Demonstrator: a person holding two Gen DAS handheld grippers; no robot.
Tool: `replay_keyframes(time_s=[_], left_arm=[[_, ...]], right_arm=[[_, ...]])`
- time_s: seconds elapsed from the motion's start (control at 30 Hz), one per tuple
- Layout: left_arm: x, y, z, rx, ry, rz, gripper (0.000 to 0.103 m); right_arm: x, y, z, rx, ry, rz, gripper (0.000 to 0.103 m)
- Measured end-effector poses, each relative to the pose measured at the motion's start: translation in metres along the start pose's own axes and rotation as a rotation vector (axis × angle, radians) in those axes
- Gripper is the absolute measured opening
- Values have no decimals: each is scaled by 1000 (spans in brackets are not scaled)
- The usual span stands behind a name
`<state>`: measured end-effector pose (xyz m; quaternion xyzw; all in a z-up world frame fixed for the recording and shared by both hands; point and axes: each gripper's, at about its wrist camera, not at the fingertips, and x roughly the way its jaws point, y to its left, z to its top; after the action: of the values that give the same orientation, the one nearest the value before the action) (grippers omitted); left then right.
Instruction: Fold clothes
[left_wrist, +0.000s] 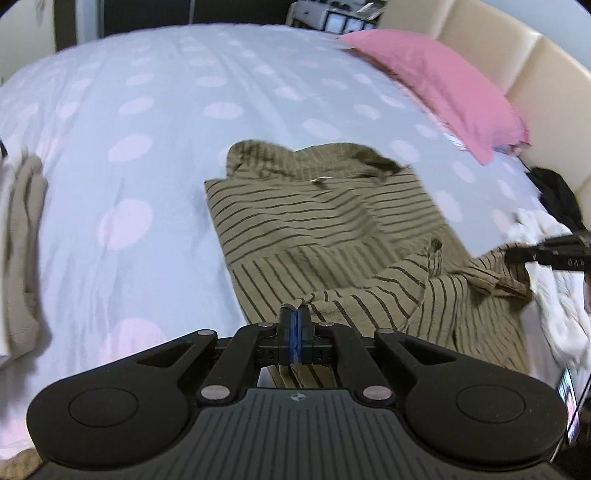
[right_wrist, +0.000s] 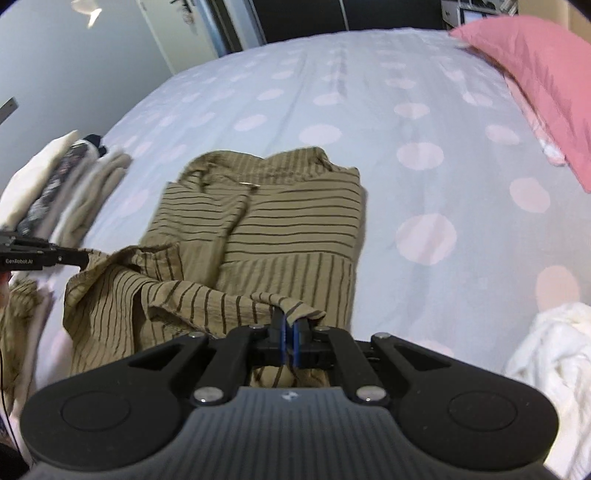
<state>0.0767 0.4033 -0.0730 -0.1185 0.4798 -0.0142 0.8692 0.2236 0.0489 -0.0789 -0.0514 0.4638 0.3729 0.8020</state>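
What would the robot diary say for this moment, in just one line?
step: folding striped shirt | left claw: shut on hem | right claw: shut on hem | surface: dotted bedspread | fold: unfinished

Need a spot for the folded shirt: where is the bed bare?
Bare bedspread lies between the striped shirt and pink pillow, and beyond the collar. Crowded: folded stack on one side, white bundle on the other.

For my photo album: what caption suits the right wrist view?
Right gripper pinching the hem of a striped shirt over a dotted bedspread.
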Motion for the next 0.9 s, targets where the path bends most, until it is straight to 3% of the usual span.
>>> replay_keyframes(time_s=[0.23, 0.4, 0.5, 0.53, 0.6, 0.73, 0.9], left_arm=[[57, 18, -7, -45, 62, 9, 0], [69, 22, -13, -70, 67, 13, 0], [62, 18, -13, -73, 58, 38, 4], [57, 16, -13, -73, 51, 56, 10], [42, 12, -16, -67, 24, 78, 18], [5, -3, -27, -83, -66, 128, 26], [-37, -42, -61, 44, -108, 181, 30]], right_arm=[[54, -20, -6, 38, 66, -12, 4], [69, -21, -11, 57, 88, -24, 5], [63, -18, -8, 71, 78, -36, 12], [59, -16, -8, 75, 72, -40, 15], [43, -10, -7, 61, 38, -58, 36], [4, 10, -15, -12, -9, -95, 38], [-40, 45, -53, -128, -23, -105, 38]])
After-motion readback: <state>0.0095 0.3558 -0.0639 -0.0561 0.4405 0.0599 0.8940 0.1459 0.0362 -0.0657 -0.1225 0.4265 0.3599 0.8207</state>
